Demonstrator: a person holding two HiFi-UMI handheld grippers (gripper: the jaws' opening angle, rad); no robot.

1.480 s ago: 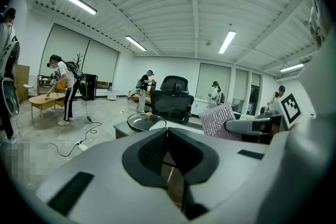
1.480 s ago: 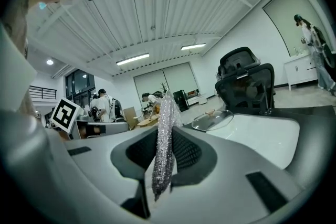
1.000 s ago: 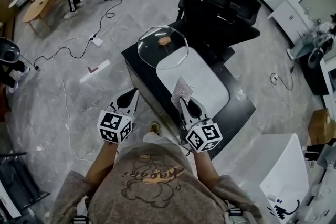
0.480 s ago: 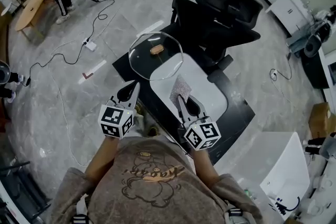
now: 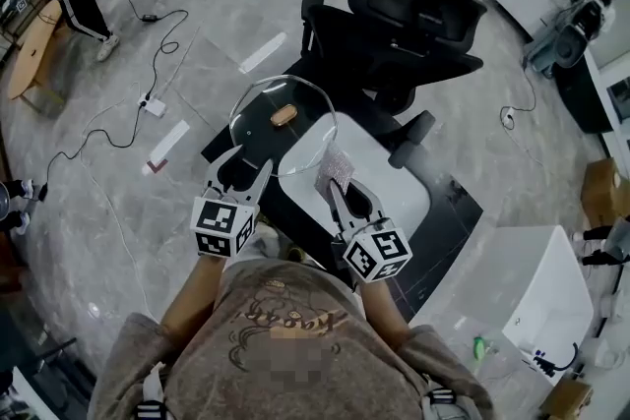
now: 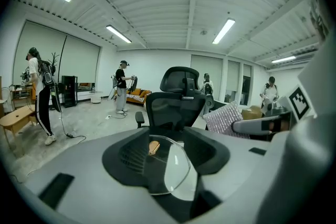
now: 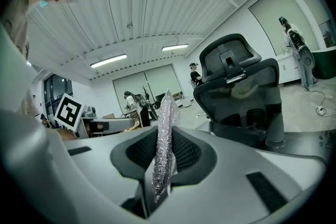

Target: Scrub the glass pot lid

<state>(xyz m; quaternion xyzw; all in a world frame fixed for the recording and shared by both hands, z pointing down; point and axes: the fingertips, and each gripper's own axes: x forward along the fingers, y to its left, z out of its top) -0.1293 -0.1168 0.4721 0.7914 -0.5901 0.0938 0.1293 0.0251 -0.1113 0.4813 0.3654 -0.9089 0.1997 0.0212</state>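
While lid [image 5: 283,135] rests, scourer [image 5: 335,168] (pinched) stands.

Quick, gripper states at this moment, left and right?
Left gripper: open, just opened; glass pot lid rim between its fingers, ungripped.
Right gripper: closed on the silver scrub pad.
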